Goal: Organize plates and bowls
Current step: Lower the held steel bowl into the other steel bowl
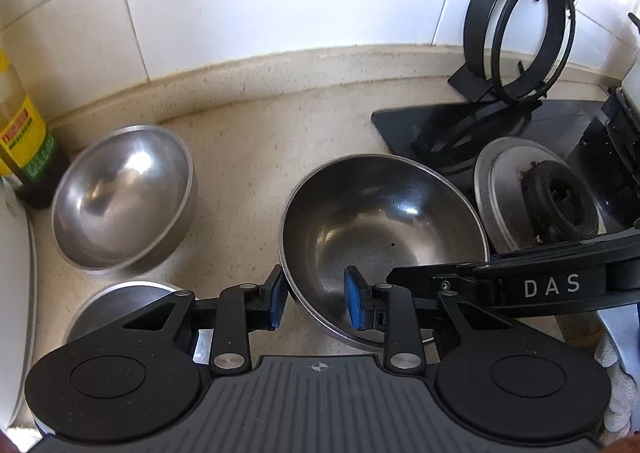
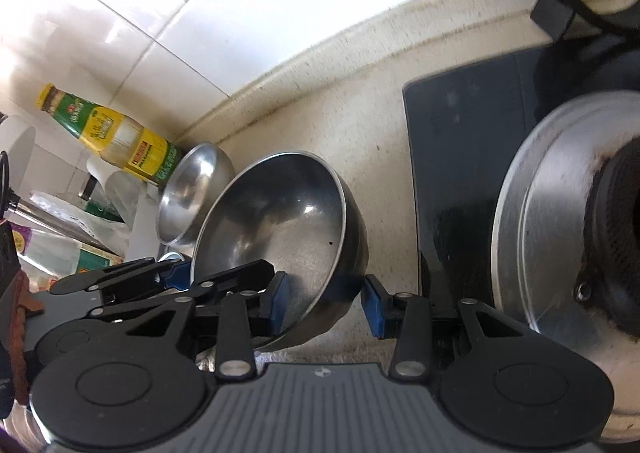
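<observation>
A large steel bowl (image 1: 380, 229) sits on the beige counter; it also shows in the right wrist view (image 2: 280, 221). My left gripper (image 1: 316, 303) is open, its jaws straddling the bowl's near left rim, one finger outside and one inside. My right gripper (image 2: 326, 303) is open and straddles the bowl's right rim, one pad inside and one outside. A smaller steel bowl (image 1: 120, 197) lies tilted at the left, also seen in the right wrist view (image 2: 192, 193). A third steel dish (image 1: 116, 305) lies partly hidden under my left gripper.
An oil bottle (image 1: 24, 133) stands in the left corner by the tiled wall. A black glass hob (image 2: 460, 181) with a burner (image 1: 560, 197) lies right. A black pan support (image 1: 520, 33) leans on the wall.
</observation>
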The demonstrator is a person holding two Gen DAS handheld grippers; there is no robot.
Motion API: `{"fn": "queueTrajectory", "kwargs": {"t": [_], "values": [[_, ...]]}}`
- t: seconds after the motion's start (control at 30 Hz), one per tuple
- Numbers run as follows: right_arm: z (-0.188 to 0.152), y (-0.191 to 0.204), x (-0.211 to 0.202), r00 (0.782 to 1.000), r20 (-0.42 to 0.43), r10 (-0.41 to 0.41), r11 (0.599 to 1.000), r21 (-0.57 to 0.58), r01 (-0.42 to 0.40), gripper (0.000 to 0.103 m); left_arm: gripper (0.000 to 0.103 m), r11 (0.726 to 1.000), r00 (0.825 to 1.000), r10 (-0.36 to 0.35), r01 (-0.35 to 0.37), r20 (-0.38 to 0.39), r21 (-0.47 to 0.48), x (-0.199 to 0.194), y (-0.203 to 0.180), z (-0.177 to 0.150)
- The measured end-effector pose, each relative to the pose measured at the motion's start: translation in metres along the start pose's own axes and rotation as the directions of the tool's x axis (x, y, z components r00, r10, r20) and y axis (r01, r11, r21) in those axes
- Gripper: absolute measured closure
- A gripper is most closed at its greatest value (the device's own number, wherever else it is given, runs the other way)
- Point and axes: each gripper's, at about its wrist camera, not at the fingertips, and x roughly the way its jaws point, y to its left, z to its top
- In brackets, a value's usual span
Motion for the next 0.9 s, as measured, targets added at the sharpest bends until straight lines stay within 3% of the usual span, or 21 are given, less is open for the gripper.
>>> {"fn": "queueTrajectory", "kwargs": {"t": [0.47, 0.9], "values": [[0.002, 0.03, -0.02, 0.999, 0.035, 0.031, 0.996, -0.09, -0.028, 0.055, 0.064, 1.0, 0.996, 0.018, -0.017, 0.088, -0.006, -0.035, 0.004, 0.002], [-0.018, 0.094, -0.012, 0.995, -0.02, 0.096, 0.969, -0.226, -0.098, 0.055, 0.063, 0.991, 0.984, 0.09, -0.074, 0.152, -0.108, -0.086, 0.038, -0.031]]}}
